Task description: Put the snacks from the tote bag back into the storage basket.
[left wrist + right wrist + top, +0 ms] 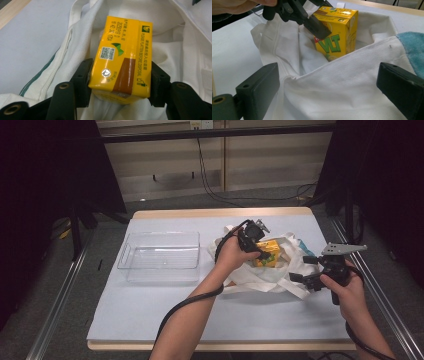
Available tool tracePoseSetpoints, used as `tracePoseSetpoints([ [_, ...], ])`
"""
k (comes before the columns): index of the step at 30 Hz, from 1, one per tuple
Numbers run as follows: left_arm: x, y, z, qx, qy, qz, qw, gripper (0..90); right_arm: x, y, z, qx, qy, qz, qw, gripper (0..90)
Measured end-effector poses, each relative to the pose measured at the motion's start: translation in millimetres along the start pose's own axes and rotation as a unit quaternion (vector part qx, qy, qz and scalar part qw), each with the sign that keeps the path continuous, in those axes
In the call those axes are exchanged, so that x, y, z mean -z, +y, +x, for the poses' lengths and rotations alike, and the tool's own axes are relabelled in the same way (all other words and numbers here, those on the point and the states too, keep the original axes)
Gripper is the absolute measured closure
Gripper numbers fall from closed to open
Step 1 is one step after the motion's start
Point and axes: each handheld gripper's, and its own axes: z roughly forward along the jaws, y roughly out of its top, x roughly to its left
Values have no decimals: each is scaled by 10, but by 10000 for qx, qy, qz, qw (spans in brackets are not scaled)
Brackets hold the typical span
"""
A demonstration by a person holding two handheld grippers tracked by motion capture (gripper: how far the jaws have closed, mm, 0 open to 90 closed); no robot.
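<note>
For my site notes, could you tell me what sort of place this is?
Probably a lab recording station: a table with a pale mat, dark curtains on both sides, and cables along the floor.

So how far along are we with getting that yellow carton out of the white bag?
Done: the left gripper has its jaws pressed on both sides of the yellow drink carton, which sits in the open white tote bag. In hand: the right gripper stands open at the bag's near edge. Left, probably: lifting the carton out; the clear plastic bin holds nothing yet and looks like the likely destination.
</note>
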Motion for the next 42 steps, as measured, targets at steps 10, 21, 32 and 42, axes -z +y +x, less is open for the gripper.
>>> tracePoseSetpoints([
  [10, 257, 60, 36, -135, -30, 28, 9999, 491, 14, -1, 6, 23, -15, -13, 10000, 46],
  [21, 594, 69, 119, -118, -48, 154, 9998, 495, 3, -1, 14, 35, -2, 15, 10000, 47],
  [32, 725, -16, 190, -30, -209, 563, 9982, 497, 8, -6, 2, 6, -22, 1, 10000, 47],
  [42, 837, -31, 213, 15, -250, 738, 9970, 502, 7, -5, -5, 6, -22, -9, 10000, 47],
])
